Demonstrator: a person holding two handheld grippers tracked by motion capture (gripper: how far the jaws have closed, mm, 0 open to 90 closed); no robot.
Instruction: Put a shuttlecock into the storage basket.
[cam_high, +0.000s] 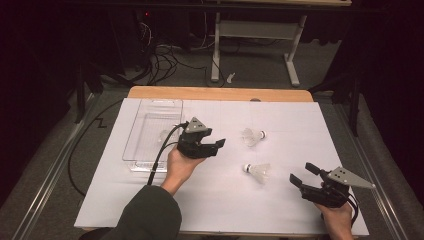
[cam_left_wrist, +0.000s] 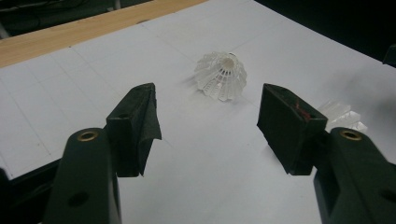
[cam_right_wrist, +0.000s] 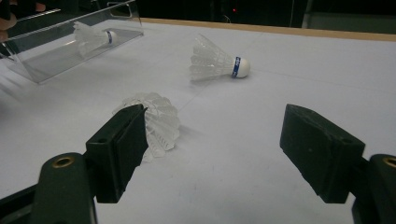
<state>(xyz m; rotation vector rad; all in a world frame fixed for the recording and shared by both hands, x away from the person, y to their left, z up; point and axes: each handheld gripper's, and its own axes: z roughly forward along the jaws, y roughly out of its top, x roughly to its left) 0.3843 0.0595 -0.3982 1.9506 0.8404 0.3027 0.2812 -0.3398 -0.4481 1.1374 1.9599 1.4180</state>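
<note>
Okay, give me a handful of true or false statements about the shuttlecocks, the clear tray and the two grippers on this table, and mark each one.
1. The left gripper has its jaws open with nothing between them. True.
2. The right gripper is clamped on a shuttlecock. False: its jaws stand open and hold nothing.
3. Two shuttlecocks lie loose on the white sheet, the far shuttlecock and the near shuttlecock. True.
4. The clear tray sits at the right edge of the table. False: it sits on the left side.
5. The clear tray has nothing in it. False: one shuttlecock in the tray lies there.
</note>
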